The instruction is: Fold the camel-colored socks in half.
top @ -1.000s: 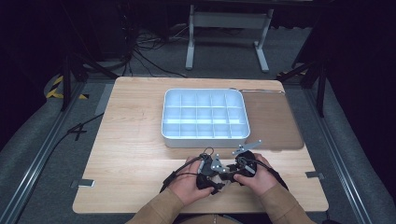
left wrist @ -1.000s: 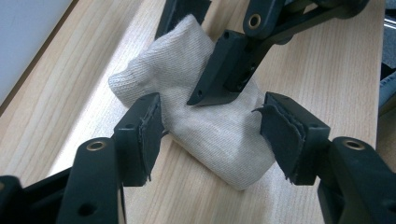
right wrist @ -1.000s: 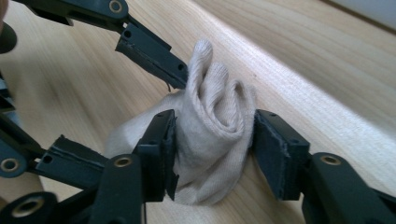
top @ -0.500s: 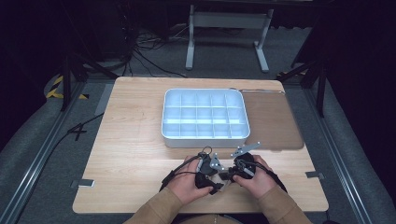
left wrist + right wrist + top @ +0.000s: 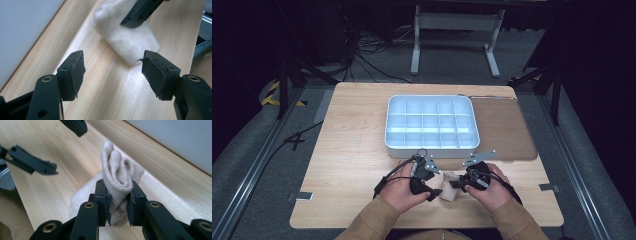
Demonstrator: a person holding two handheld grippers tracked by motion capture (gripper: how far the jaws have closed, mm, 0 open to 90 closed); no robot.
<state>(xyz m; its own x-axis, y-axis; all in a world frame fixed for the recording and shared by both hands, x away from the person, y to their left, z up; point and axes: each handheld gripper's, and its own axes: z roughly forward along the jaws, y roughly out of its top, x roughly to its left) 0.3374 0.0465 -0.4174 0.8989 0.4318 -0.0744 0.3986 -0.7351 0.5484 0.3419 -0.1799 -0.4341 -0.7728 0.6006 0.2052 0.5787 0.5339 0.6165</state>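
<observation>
Sock [image 5: 117, 185], beige and bunched into a roll, sits at the near edge of the table [image 5: 347, 150], pinched between the pads of the right gripper [image 5: 117, 206], whose jaws have just been closing on it. Left gripper [image 5: 113, 72] has just been opening and stands wide with nothing between its jaws, beside the sock. Judging by the empty white tray [image 5: 430, 145] just beyond, the sock has yet to be placed in a compartment.

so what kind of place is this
Probably a lab or recording workspace, not a home: a bare wooden table between metal floor rails, loose cables on grey carpet, and a white compartment tray.
</observation>
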